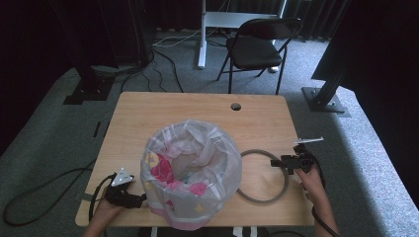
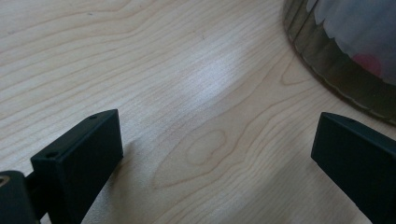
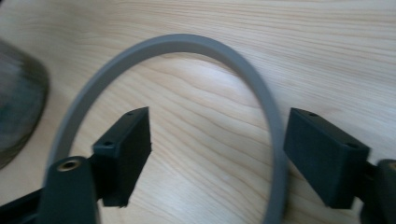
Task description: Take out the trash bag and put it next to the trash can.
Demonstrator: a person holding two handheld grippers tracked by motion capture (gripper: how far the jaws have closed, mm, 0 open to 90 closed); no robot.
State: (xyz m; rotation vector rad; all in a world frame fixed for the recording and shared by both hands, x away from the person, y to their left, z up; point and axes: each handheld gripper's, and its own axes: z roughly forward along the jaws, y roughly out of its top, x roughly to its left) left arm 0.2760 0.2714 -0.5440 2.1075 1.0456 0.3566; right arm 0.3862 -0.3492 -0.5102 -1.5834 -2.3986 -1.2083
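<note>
A waste bin lined with a clear plastic bag, pink and white scraps inside, stands at the front middle of the wooden table. A thin grey ring lies flat on the table just right of it. My left gripper rests low beside the bin's left base. In the left gripper view it is open over bare wood, with the bin at the upper right. My right gripper straddles the ring's right arc. Its jaws stand open, and the ring passes between them without touching the pads.
A cable hole sits near the table's far edge. A small pale strip lies by the right edge. A black folding chair and a white desk leg stand behind the table, with dark stand bases at both sides. Cables trail on the carpet.
</note>
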